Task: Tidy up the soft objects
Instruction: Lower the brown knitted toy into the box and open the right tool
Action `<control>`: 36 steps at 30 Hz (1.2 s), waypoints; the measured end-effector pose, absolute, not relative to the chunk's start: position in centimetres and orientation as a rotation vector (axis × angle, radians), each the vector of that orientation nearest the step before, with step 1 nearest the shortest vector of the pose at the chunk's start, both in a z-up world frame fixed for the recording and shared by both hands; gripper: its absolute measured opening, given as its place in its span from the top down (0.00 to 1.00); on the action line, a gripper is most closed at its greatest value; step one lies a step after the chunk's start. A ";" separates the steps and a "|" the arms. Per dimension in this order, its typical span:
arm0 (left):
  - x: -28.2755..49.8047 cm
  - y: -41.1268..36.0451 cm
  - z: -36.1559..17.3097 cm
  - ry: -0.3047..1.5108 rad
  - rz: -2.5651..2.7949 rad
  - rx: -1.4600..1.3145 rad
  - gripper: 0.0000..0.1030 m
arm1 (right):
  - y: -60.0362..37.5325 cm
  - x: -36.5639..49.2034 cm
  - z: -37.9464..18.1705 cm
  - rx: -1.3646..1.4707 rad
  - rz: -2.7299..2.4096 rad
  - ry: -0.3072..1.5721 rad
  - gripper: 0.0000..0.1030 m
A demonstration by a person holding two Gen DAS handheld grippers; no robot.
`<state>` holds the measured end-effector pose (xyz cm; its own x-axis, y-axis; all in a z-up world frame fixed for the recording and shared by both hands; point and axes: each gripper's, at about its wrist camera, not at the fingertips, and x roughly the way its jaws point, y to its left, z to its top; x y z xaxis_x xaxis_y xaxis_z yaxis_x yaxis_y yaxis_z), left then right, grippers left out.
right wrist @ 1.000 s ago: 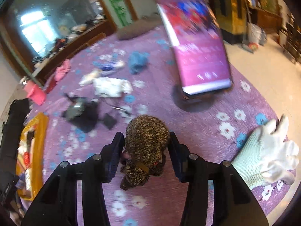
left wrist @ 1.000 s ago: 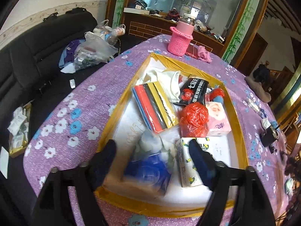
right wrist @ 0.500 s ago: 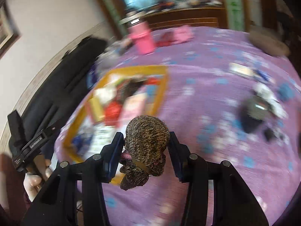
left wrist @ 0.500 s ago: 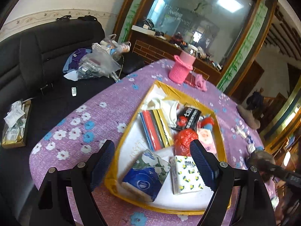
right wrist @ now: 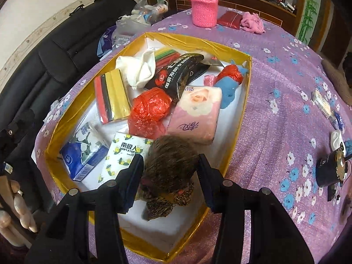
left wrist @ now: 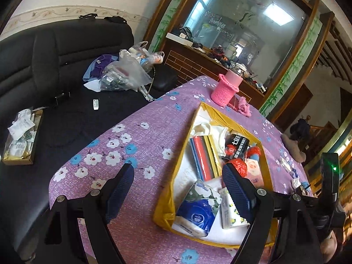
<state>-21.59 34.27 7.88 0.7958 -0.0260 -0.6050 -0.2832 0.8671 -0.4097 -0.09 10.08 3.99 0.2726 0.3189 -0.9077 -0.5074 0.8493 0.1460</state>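
A gold-rimmed box (right wrist: 244, 101) with a white floor holds soft packs: a blue tissue pack (right wrist: 81, 154), a lemon-print pack (right wrist: 125, 154), a pink pack (right wrist: 195, 114), a red plastic bag (right wrist: 149, 110), a black packet (right wrist: 178, 72) and a white cloth (right wrist: 140, 68). My right gripper (right wrist: 170, 158) hangs over the box's near corner with a leopard-print soft piece (right wrist: 171, 171) between its pads; its jaws are beginning to open. My left gripper (left wrist: 178, 171) stands open and empty, over the box's (left wrist: 169, 198) left rim.
A pink knitted cup sleeve (right wrist: 204, 8), a red pouch (right wrist: 228, 19) and a pink cloth (right wrist: 252, 23) lie beyond the box. A black item (right wrist: 330, 169) and small bits sit on the purple cloth at right. A black sofa (left wrist: 44, 66) with plastic bags (left wrist: 125, 72) stands left.
My right gripper swung across the table with the leopard-print piece, from near the white glove to above the box. My left gripper drew back from the box toward its left rim.
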 end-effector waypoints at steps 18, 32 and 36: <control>-21.4 32.3 9.0 0.642 0.115 -0.481 0.19 | -0.2 0.3 9.1 0.011 0.455 1.009 0.42; -19.4 23.3 11.6 0.667 -0.023 -0.342 0.19 | -20.2 -0.5 11.9 0.173 0.056 0.890 0.42; -18.3 20.3 12.0 0.691 -0.080 -0.303 0.19 | -23.7 -0.8 12.1 0.223 0.000 0.882 0.42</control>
